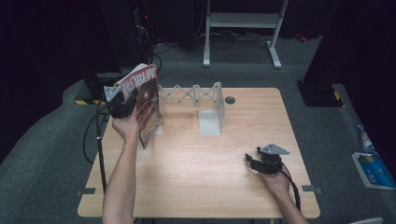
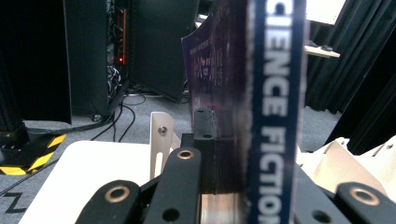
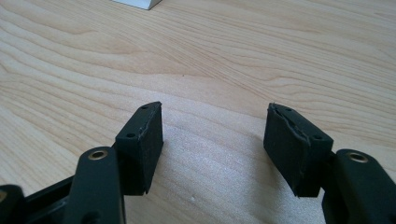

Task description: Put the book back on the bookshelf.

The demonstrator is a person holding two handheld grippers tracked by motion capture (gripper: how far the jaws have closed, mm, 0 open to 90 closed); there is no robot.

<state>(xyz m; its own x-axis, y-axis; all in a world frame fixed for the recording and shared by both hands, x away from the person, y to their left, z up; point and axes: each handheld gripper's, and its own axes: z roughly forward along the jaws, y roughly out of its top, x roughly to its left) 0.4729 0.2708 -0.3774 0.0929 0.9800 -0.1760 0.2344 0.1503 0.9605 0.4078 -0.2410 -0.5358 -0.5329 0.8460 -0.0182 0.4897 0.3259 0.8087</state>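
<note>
Your left gripper [image 1: 125, 103] is clamped on a magazine [image 1: 145, 103] and holds it upright above the far left corner of the table [image 1: 196, 186], clear of the wood. In the left gripper view the jaws pinch the magazine [image 2: 273, 116] close to its spine, so the pages stay together and the cover cannot flop open. Standing it on edge like this suits the white expandable rack [image 1: 196, 95] at the far side of the table, just right of the magazine: its upright dividers take things edge-on, so you probably mean to slide the magazine into a slot. Which slot you are lined up with is hard to tell, since the cover hides the rack's left end in the high view.

Your right gripper [image 1: 254, 160] rests low on the near right part of the table, well apart from the magazine and the rack. Its jaws stand wide with nothing between them, bare wood [image 3: 210, 154] showing in the gap. Parked there, it leaves the rack approach to your left hand [image 1: 127, 127] and is free to steady the rack if it shifts.
</note>
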